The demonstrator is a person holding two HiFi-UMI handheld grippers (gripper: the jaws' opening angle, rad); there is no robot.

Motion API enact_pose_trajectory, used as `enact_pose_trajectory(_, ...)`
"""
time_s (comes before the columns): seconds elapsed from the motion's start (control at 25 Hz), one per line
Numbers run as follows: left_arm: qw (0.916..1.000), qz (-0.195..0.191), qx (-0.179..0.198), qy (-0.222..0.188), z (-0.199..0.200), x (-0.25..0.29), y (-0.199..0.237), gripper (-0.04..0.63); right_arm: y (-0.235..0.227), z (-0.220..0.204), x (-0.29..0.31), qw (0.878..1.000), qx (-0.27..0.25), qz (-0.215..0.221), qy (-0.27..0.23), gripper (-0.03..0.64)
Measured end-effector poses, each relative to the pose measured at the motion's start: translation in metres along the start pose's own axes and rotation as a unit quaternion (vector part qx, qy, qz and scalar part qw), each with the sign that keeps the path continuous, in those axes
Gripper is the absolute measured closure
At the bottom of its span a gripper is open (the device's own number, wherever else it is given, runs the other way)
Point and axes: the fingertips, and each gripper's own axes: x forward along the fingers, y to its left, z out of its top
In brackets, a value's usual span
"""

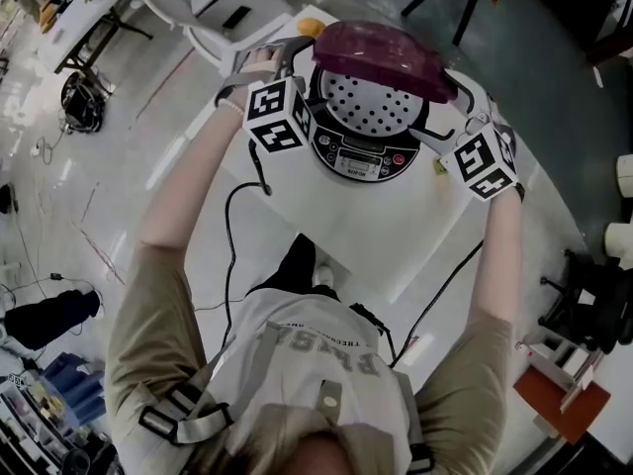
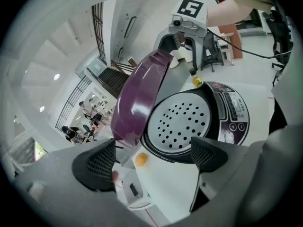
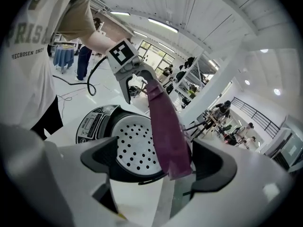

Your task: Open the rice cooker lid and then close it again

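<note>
The rice cooker (image 1: 368, 125) stands on a white table (image 1: 396, 236), control panel (image 1: 362, 156) facing me. Its purple lid (image 1: 384, 57) is raised on the far side, baring the perforated inner plate (image 1: 372, 102). My left gripper (image 1: 302, 72) sits at the cooker's left and my right gripper (image 1: 457, 122) at its right. In the left gripper view the left gripper (image 2: 151, 157) is open, looking at the lid (image 2: 139, 98) and plate (image 2: 182, 122). The right gripper (image 3: 158, 162) is open too, the lid (image 3: 165, 126) edge-on beyond it. Neither holds anything.
A small orange object (image 1: 310, 26) lies at the table's far corner, behind the cooker. A black cable (image 1: 231, 226) hangs off the table's left edge and another (image 1: 445, 285) off the right. A white chair (image 1: 213, 13) stands beyond the table.
</note>
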Motion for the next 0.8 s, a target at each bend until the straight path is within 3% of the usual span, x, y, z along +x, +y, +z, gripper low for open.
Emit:
enact_pose_trajectory(0.16, 0.9995, -0.009, 0.030, -0.002, 0.002, -0.012, -0.010, 0.086, 0.007, -0.004, 0.000, 1.000, -0.001, 0.007, 0.008, 0.150)
enact_pose_trajectory(0.8, 0.9955, -0.059, 0.071, 0.020, -0.017, -0.015, -0.053, 0.081, 0.048, -0.015, 0.003, 0.998, 0.005, 0.063, 0.021, 0.150)
